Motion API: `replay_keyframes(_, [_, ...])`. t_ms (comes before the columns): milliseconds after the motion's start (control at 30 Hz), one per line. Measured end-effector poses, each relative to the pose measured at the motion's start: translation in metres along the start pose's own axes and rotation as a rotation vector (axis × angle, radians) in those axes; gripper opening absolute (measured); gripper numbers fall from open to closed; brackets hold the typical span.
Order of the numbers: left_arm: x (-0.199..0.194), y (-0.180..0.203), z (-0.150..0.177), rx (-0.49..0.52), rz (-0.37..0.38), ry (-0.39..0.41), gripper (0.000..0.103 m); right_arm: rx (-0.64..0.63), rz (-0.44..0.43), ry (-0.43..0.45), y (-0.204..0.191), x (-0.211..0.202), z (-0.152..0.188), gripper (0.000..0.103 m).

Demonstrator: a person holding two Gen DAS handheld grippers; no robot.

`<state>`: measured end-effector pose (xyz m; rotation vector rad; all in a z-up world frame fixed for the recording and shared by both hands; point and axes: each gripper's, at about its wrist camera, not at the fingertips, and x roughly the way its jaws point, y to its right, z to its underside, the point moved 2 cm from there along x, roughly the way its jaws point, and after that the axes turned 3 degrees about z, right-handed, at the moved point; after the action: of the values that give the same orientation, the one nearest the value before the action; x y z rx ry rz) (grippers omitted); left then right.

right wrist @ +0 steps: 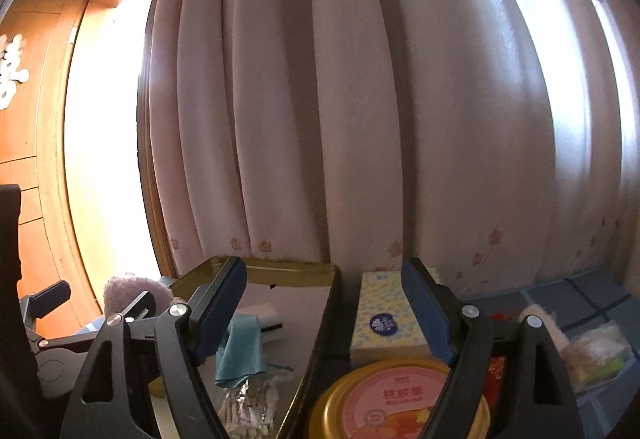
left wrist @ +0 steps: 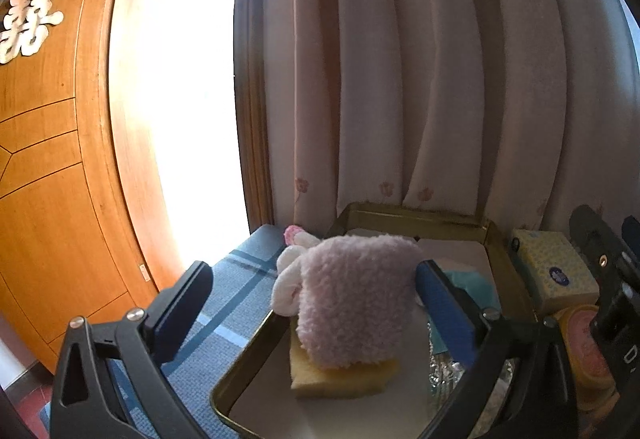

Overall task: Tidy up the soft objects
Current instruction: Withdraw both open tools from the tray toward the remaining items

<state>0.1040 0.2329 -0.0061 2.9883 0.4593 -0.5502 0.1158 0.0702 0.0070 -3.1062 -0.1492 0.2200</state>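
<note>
A pink fluffy plush (left wrist: 354, 299) with white ears rests on a yellow sponge (left wrist: 344, 377) inside a gold metal tray (left wrist: 236, 379). My left gripper (left wrist: 316, 303) is open, its fingers either side of the plush and apart from it. In the right wrist view the plush (right wrist: 132, 293) shows at the left, beyond the tray (right wrist: 312, 323). A teal cloth (right wrist: 240, 353) lies in the tray. My right gripper (right wrist: 324, 311) is open and empty, above the tray's right wall.
A tissue pack (right wrist: 386, 323) and a round gold-rimmed tin (right wrist: 396, 403) sit right of the tray. A packet of cotton swabs (right wrist: 248, 407) lies in the tray. A pink curtain (right wrist: 360, 119) hangs behind. A wooden door (left wrist: 48, 159) stands left. Blue checked cloth (left wrist: 236, 279) covers the surface.
</note>
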Motion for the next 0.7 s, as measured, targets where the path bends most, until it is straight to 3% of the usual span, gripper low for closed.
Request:
replay_keyframes(300, [-0.004, -0.001, 0.000, -0.004, 0.005, 0.003, 0.102, -0.004, 0.026, 0.054, 0.003, -0.013, -0.003, 0.082])
replay_keyframes(700, [-0.006, 0.002, 0.001, 0.003, 0.001, 0.006, 0.102, -0.032, 0.038, 0.061, 0.008, -0.022, -0.001, 0.082])
